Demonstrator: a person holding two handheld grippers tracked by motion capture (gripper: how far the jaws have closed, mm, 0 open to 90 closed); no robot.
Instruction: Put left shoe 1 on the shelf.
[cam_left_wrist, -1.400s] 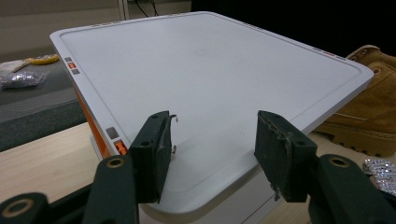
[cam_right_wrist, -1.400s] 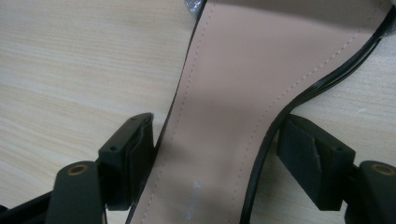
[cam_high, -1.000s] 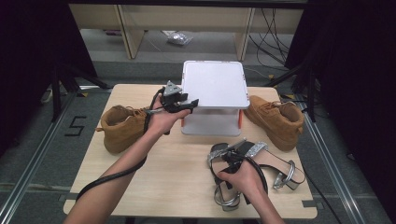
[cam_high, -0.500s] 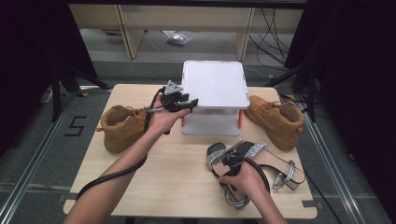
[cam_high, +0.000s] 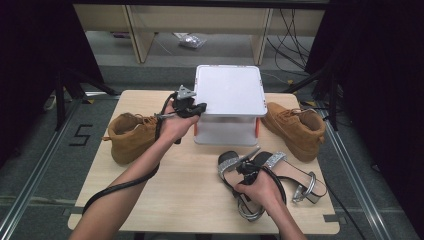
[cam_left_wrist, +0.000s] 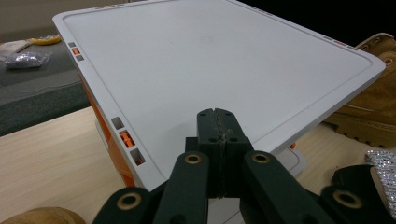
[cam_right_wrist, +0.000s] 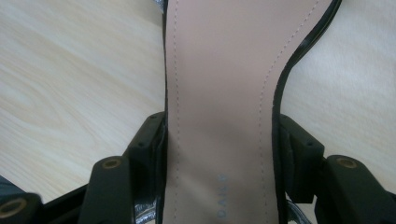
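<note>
Sandal (cam_right_wrist: 219, 93) sole sits btwn right tongs (cam_right_wrist: 219, 154), closing on it; left tongs (cam_left_wrist: 217, 135) clenched empty.

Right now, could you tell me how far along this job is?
Done: nothing; the box lid is on, and one boot, the other boot and the far sandal lie untouched. In hand: the right tool has just been closing on the near sandal's sole; the left tool is shut over the lid. Left, probably: every shoe.
</note>
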